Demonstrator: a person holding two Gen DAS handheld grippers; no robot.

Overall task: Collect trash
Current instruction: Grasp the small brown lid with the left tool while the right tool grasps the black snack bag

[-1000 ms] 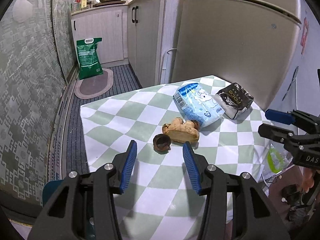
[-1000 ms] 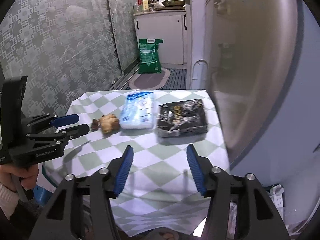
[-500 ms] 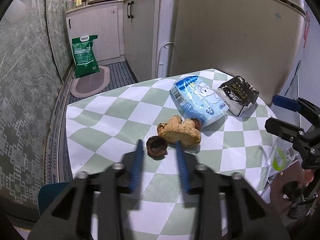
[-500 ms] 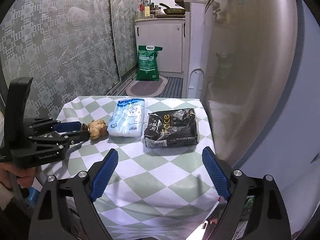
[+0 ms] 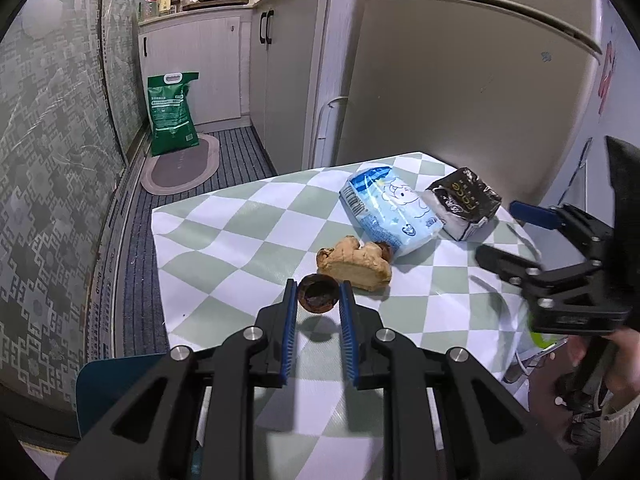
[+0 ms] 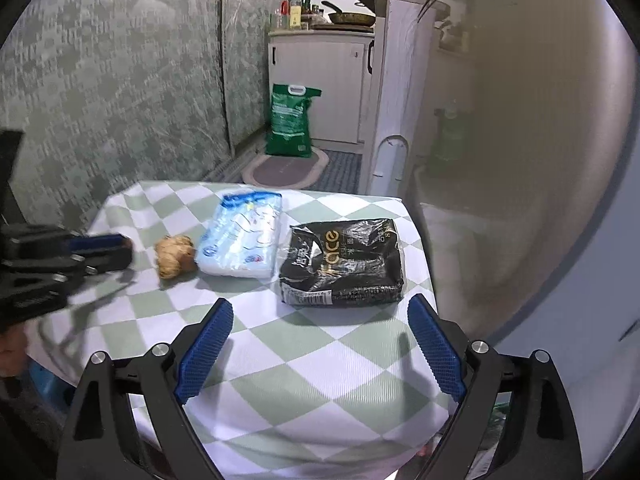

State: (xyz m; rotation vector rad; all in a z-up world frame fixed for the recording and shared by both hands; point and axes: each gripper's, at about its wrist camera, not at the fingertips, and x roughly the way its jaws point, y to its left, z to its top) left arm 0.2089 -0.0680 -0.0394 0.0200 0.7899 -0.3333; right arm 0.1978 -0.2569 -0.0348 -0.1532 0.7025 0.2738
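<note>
Since half a second ago the left gripper [image 5: 319, 303] has narrowed its blue pads onto the dark hollow shell [image 5: 319, 298], a small brown husk with its open side tilted up toward the camera, and the shell now sits pinched between the fingertips with its shadow on the cloth below; whether it rests on the cloth or is lifted cannot be told. Meanwhile the right gripper [image 6: 321, 347] has drawn nearer the black packet, its fingers spread wide and holding nothing.

Writing is sparse: the black tissue packet [image 6: 343, 261] reads "Face" in gold letters, with smaller characters too fine to make out. Beside it the blue-and-white packet [image 6: 242, 240] bears a cartoon animal and a barcode, text illegible. Both packets lie flat with their long axes running away from the right wrist camera, side by side and apart.

A knob of ginger [image 5: 355, 264] lies just beyond the shell, its long axis roughly crosswise to the left fingers, and its far end touches the blue packet's near corner. Another small dark husk [image 5: 383, 251] is wedged between ginger and packet.

All of it sits on the green-and-white checked tablecloth [image 5: 224, 240]. A refrigerator [image 5: 460, 92] stands close behind the table, and a green sack [image 5: 171, 110] stands on the kitchen floor by white cabinets [image 5: 200, 64]
</note>
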